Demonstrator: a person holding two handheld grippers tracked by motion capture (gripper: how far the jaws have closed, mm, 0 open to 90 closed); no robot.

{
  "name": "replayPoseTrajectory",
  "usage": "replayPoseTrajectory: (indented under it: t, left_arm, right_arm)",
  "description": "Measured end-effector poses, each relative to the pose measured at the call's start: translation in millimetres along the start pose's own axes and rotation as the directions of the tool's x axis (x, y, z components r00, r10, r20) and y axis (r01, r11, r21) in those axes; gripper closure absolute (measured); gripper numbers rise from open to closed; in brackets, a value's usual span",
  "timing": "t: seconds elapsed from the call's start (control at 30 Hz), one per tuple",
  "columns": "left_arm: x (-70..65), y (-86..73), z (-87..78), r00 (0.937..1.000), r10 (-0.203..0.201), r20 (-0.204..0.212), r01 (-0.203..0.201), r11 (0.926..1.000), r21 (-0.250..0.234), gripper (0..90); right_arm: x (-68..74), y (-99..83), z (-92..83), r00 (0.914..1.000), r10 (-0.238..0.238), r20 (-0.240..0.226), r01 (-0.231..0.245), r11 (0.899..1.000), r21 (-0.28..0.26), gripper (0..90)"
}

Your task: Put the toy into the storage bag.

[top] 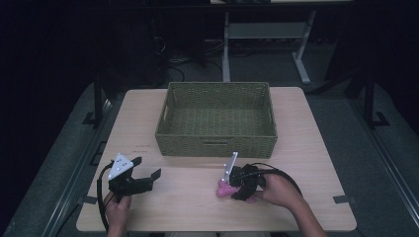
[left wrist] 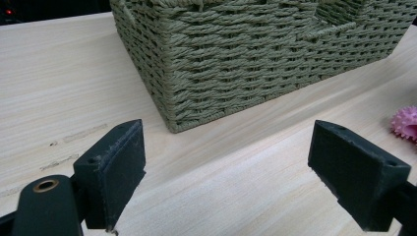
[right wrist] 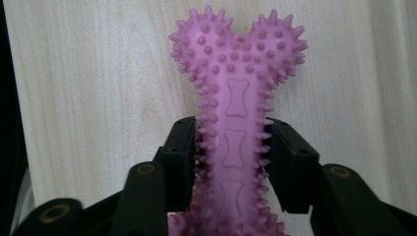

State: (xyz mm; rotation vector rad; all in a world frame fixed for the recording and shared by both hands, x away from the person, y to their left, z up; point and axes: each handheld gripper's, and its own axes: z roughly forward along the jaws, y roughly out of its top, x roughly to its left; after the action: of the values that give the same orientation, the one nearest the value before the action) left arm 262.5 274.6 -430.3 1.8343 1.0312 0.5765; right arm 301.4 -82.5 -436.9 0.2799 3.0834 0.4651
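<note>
Two black pads of the right gripper (right wrist: 235,162) squeeze the pink spiky bone toy (right wrist: 238,98) lying on the table (top: 188,197), so I think lifting it into the green basket (top: 216,143) comes next, while the left gripper (left wrist: 241,182) waits wide open.

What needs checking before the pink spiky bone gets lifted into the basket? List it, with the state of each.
1. Right gripper closed on pink bone toy, pads on the shaft: ok.
2. Grip centred on the toy: cannot tell, lower end hidden.
3. Green woven basket open, nothing seen inside: ok.
4. Left gripper open, off to the side: ok.
5. Bare table between toy and basket: ok.
</note>
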Motion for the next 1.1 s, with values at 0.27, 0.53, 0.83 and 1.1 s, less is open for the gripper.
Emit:
replayPoseTrajectory:
  t: [0.27,0.53,0.83,1.1]
  left_arm:
    - [0.3,0.0,-0.2,1.0,0.0,-0.001,0.0,1.0,0.0,13.8]
    - [0.3,-0.1,-0.2,1.0,-0.005,-0.003,0.005,1.0,-0.002,13.8]
    - [0.4,-0.1,-0.4,1.0,-0.004,-0.004,0.004,1.0,-0.004,13.8]
    - [0.7,-0.2,0.0,0.9999,-0.009,-0.004,0.009,0.9999,-0.004,13.8]
  right_arm:
    - [-5.8,-2.0,-3.2,0.9993,-0.009,-0.036,0.009,1.0,0.002,58.1]
    - [-18.3,2.3,-25.8,0.9976,-0.025,-0.065,0.023,0.999,-0.026,58.1]
    - [-40.0,6.8,-54.8,0.9944,-0.02,-0.104,0.013,0.997,-0.07,58.1]
    - [-56.0,11.3,-78.1,0.9934,-0.019,-0.113,0.007,0.994,-0.108,58.1]
